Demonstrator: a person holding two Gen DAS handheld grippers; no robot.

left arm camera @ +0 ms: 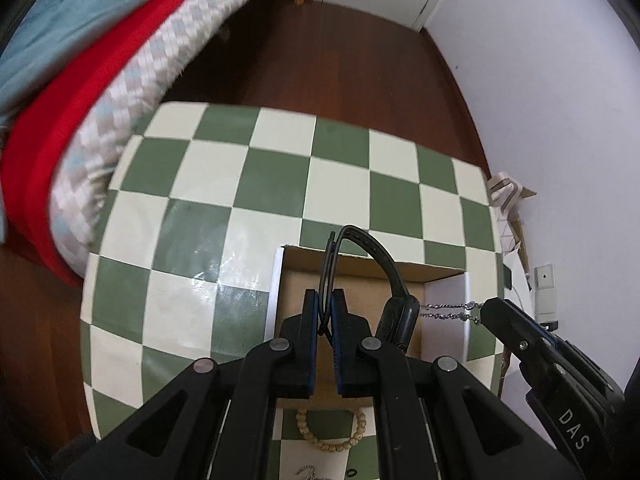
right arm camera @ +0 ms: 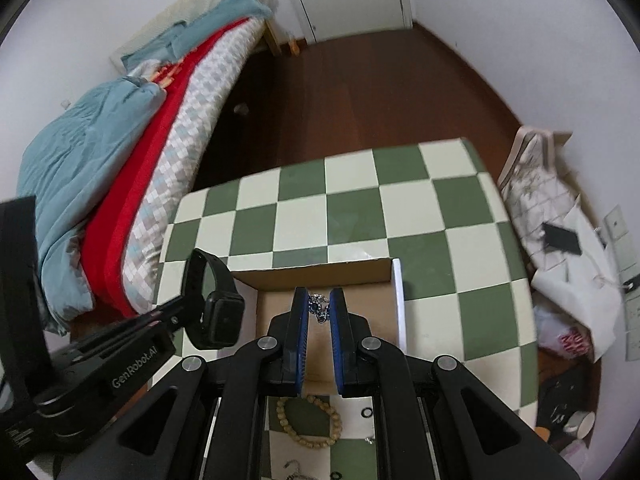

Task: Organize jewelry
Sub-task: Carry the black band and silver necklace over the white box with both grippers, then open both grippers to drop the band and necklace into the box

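My left gripper (left arm camera: 326, 312) is shut on the strap of a black smartwatch (left arm camera: 394, 312), held above an open cardboard box (left arm camera: 360, 268). The watch also shows in the right wrist view (right arm camera: 218, 312), left of the box (right arm camera: 320, 270). My right gripper (right arm camera: 319, 308) is shut on a silver chain (right arm camera: 318, 308) over the box; the chain hangs taut in the left wrist view (left arm camera: 448, 311) from the right gripper (left arm camera: 486, 312). A wooden bead bracelet (left arm camera: 332, 428) lies on the checkered table (left arm camera: 240, 200) in front of the box, also in the right wrist view (right arm camera: 310, 422).
A bed with red and blue bedding (right arm camera: 120, 184) stands left of the table (right arm camera: 440, 240). Small black rings (right arm camera: 366, 413) and another silver piece (right arm camera: 294, 468) lie near the bracelet. Bags and clutter (right arm camera: 560, 260) sit on the floor to the right.
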